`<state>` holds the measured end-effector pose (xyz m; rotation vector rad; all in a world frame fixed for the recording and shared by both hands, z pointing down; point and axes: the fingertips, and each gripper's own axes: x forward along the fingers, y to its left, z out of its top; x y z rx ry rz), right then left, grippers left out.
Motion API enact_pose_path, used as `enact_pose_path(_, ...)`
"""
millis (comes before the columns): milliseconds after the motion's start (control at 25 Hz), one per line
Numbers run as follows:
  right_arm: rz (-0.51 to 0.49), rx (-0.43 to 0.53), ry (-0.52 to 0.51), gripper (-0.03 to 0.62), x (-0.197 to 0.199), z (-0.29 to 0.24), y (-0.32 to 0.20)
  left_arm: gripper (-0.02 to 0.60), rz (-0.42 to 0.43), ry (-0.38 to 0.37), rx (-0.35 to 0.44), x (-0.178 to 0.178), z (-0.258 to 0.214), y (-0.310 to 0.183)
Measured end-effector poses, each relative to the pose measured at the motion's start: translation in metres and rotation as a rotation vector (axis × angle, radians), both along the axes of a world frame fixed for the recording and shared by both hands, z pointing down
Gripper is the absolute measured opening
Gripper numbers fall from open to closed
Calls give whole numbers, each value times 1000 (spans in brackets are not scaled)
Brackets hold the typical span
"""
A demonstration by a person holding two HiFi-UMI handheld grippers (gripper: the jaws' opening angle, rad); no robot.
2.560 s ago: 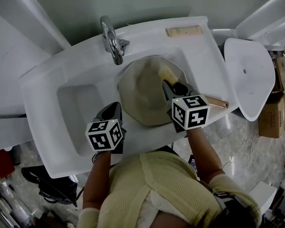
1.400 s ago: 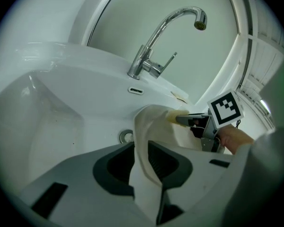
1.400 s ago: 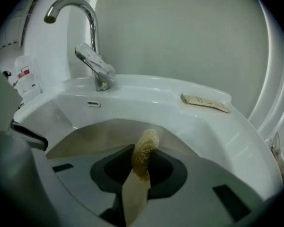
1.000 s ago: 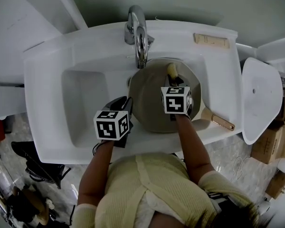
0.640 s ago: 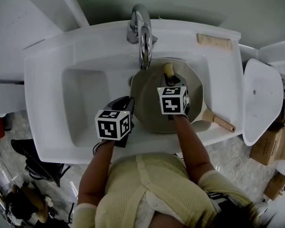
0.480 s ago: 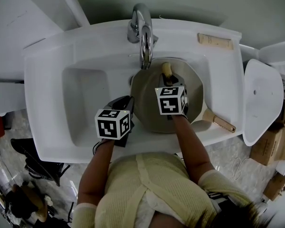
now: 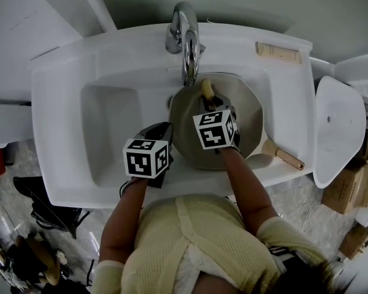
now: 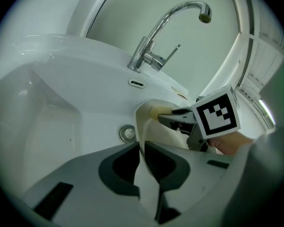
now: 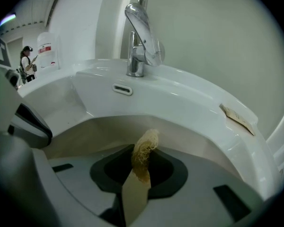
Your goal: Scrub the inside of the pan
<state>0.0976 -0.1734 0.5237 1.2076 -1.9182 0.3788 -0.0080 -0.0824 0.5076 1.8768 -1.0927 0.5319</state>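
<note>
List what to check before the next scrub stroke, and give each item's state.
1. Left gripper shut on the pan rim: ok.
2. Right gripper shut on the scrubber: ok.
3. Scrubber tip inside the pan: ok.
4. Scrubber pressed on the pan surface: cannot tell.
5. No water stream from the faucet: ok.
6. Pan seated in the sink: ok.

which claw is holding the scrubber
The right claw: its jaws are shut on the yellowish scrubber, which points into the pan. The left claw is clamped on the pan's rim instead.
</note>
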Motion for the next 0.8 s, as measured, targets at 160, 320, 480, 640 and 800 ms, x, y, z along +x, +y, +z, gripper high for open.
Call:
enact_pose_path(160, -38, -8, -4, 83, -8, 0, 3, 84, -2, 4, -2, 0, 0, 0)
enact_pose_path(320, -82, -14, -6, 83, -16, 0, 7, 83, -1, 6, -2, 0, 0, 0)
enact_pose_path(480, -129, -17, -2, 83, -23, -1, 12, 83, 2, 9, -2, 0, -1, 1)
enact_pose_path(640, -182, -20, 3, 83, -33, -2, 18, 83, 6, 12, 0, 0, -1, 1)
enact_pose_path(800, -240, -20, 10, 83, -41, -2, 25, 83, 5, 17, -1, -1, -1, 1)
